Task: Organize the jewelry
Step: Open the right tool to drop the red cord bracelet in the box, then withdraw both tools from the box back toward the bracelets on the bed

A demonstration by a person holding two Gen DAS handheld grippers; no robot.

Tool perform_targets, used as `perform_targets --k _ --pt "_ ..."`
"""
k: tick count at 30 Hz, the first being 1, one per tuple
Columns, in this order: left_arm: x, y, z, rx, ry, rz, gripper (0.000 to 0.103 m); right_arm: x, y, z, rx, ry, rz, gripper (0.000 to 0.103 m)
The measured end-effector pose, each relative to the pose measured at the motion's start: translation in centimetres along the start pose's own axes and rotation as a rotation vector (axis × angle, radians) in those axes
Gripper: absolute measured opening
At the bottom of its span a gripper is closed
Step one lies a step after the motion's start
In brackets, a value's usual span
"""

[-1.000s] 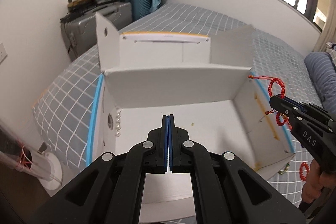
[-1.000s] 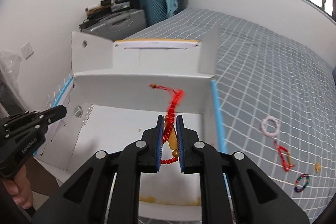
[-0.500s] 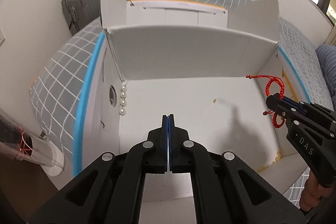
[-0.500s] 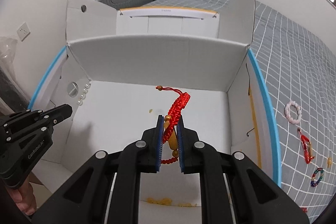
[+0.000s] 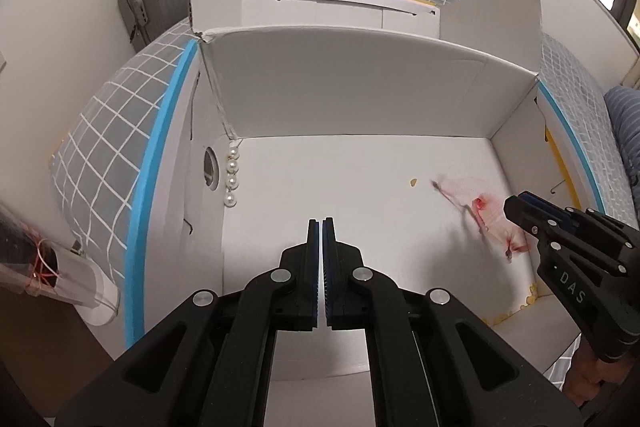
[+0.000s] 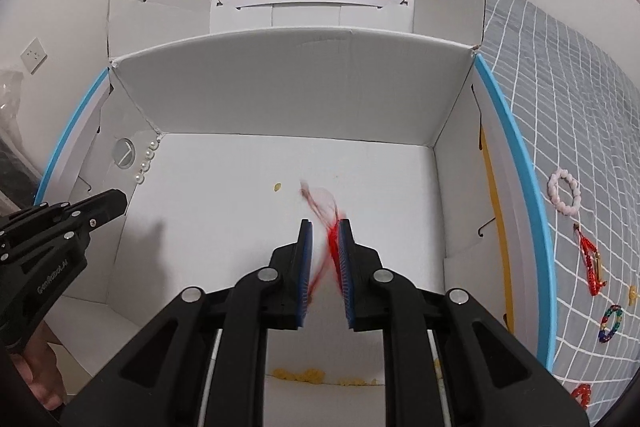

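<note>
Right wrist view: the right tool (image 6: 323, 227) hangs over the white cardboard box (image 6: 288, 99), its jaws standing apart, and the red cord bracelet (image 6: 331, 227) shows as a motion-blurred streak between and just ahead of them, close to the right finger; whether it touches the pad cannot be told. From the left wrist view the same bracelet (image 5: 486, 215) is a faint red smear over the box floor just in front of the right tool (image 5: 516, 205), with its shadow on the white cardboard (image 5: 360, 99). The left tool (image 5: 322, 223) has its jaws together on nothing, above the middle of the box floor.

One strand of pearls (image 5: 232, 175) lies in the box's left far corner, four beads showing, the rest hidden at the wall. On the checked bed (image 6: 568, 75) right of the box lie five pieces: one pink bead ring (image 6: 564, 193), one red cord piece (image 6: 592, 265), one small gold bit (image 6: 633, 293), one multicoloured bead ring (image 6: 610, 323), and one red item (image 6: 581, 395) cut off by the frame edge. Yellow crumbs (image 6: 304, 373) dot the box's near edge.
</note>
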State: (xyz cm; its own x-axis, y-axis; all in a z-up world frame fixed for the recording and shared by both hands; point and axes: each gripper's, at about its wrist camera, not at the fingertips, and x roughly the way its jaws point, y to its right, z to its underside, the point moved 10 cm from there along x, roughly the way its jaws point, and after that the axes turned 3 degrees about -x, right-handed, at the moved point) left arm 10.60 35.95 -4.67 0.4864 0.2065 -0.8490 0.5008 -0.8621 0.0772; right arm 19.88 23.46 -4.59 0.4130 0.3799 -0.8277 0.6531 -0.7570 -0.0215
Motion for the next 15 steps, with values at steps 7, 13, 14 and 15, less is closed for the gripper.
perform_targets --k 7,13,14,15 --pt "-1.1 0.0 -0.3 -0.012 0.029 -0.014 0.030 -2.1 0.0 -1.0 -0.018 0.069 0.031 0.060" --pt "-3.5 0.4 -1.4 -0.015 0.112 -0.010 0.057 -4.3 1.3 -1.8 -0.009 0.124 0.062 0.079" --pt "-3.9 0.5 -1.6 -0.014 0.126 -0.009 0.061 -4.6 1.5 -1.9 -0.009 0.133 0.067 0.081" --pt "-4.4 0.6 -1.8 -0.014 0.142 -0.010 0.065 -5.0 1.7 -2.0 -0.007 0.144 0.069 0.083"
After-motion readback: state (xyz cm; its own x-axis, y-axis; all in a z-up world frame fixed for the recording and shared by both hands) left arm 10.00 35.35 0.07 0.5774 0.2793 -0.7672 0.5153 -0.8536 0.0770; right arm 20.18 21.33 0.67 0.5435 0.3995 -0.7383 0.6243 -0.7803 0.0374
